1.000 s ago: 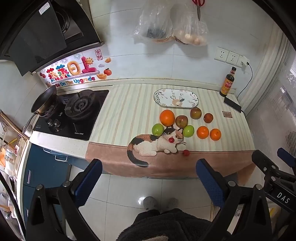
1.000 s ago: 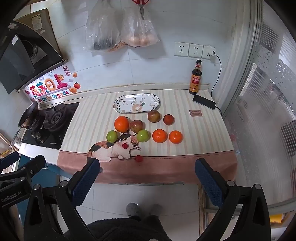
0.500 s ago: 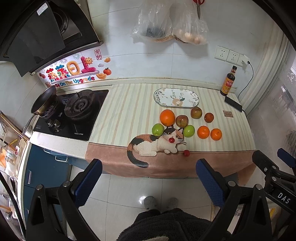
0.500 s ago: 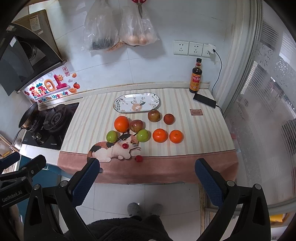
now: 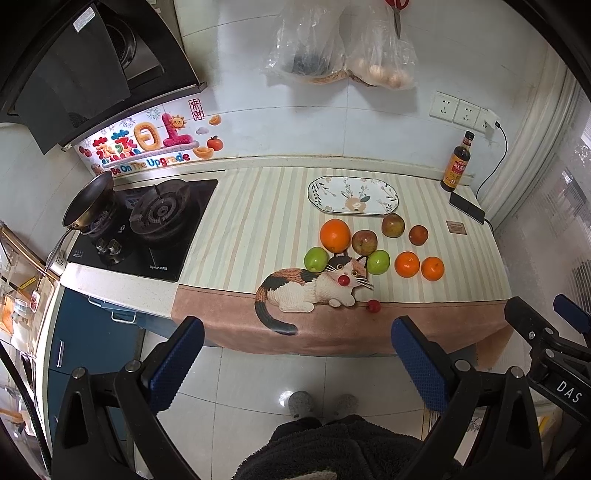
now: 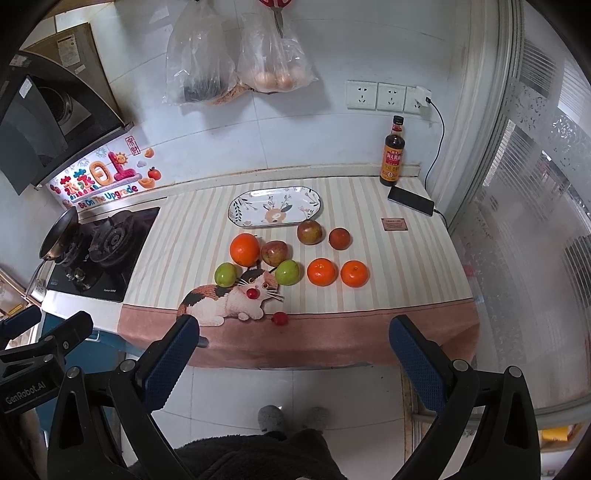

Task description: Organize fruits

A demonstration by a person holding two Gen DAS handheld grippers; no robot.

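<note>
left gripper (image 5: pixel 297 356) gaping wide, holding nothing | right gripper (image 6: pixel 295 354) gaping wide, holding nothing | fruits sitting beside oval plate (image 6: pixel 274 205)

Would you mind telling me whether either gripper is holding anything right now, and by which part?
Nothing is held: the left gripper and right gripper are both open and empty.

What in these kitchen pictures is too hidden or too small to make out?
- Dark contents of the left plastic bag: both views, blurred by crumpled plastic.
- Bottle label text: both views, too small.
- Small brown card: print unreadable.
- Scissors: handles cut off by the top edge.
</note>
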